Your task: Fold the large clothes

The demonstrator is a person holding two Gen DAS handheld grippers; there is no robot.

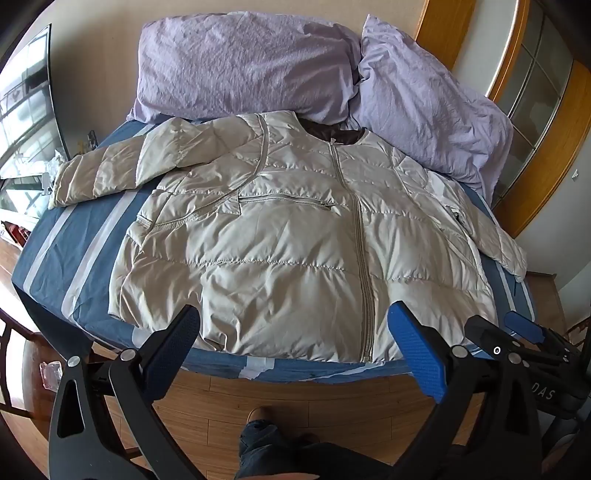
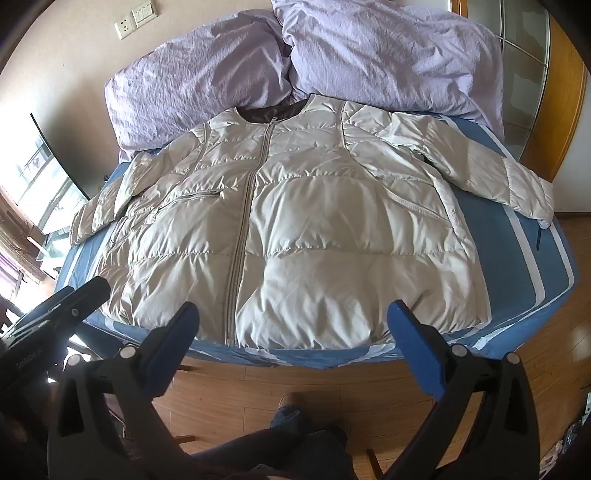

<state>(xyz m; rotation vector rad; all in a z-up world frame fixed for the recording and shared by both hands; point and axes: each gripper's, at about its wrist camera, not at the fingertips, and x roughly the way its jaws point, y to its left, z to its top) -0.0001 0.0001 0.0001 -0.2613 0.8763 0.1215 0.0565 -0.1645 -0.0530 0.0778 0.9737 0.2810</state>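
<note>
Fingers of your left gripper (image 1: 293, 345) and right gripper (image 2: 293, 341) are spread wide, holding nothing, above the bed's near edge. Your pale quilted jacket (image 1: 295, 240) lies face up and zipped on the blue striped sheet (image 1: 85, 240), collar toward the lilac pillows (image 1: 243, 62). Only the right view shows the wall socket (image 2: 123, 27) and all of the jacket's right-hand sleeve (image 2: 517, 184). Your leg (image 1: 266, 443) is cut off below.
</note>
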